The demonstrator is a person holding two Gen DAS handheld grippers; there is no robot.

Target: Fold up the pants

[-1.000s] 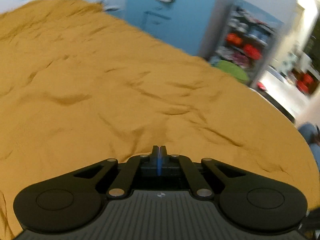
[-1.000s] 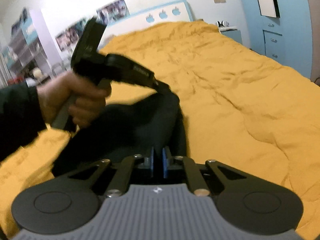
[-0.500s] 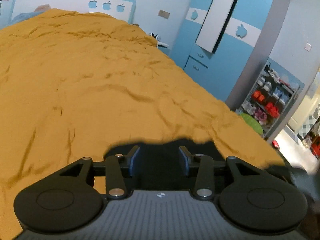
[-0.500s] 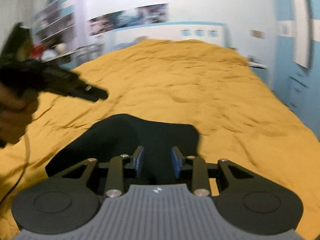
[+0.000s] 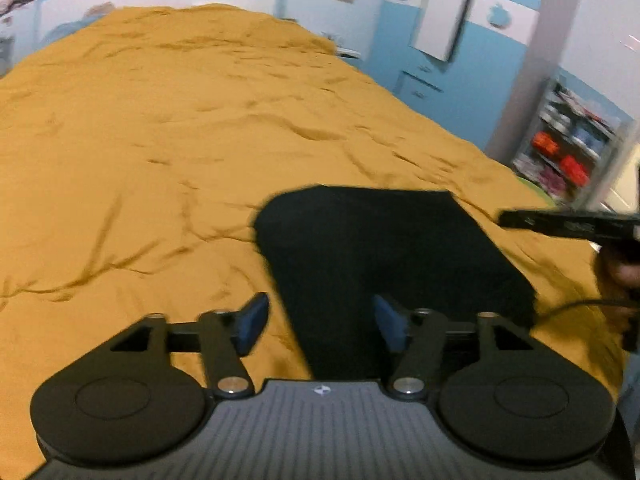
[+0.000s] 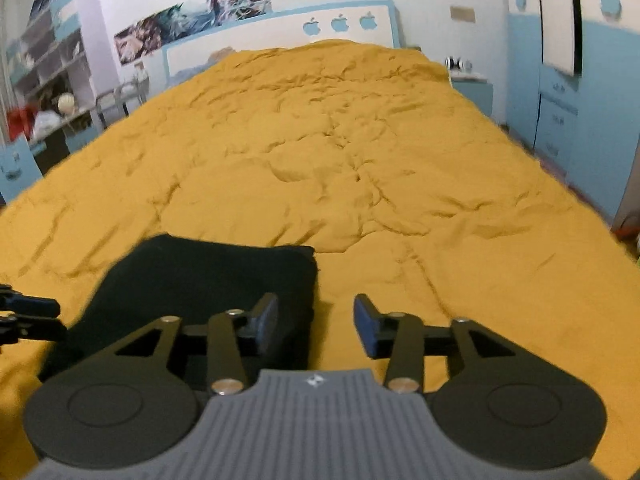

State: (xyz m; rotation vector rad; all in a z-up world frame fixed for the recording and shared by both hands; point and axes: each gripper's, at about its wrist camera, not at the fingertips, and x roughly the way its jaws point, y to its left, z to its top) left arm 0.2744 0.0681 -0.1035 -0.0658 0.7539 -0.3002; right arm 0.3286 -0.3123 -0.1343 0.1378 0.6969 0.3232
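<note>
Two grippers, left and right, hover wide open and empty over folded black pants at lower centre; folding looks finished, so withdrawal likely follows.

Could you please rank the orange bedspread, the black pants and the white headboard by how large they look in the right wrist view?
1. orange bedspread
2. black pants
3. white headboard

The headboard stands farthest from the camera, so its small look is partly distance.
</note>
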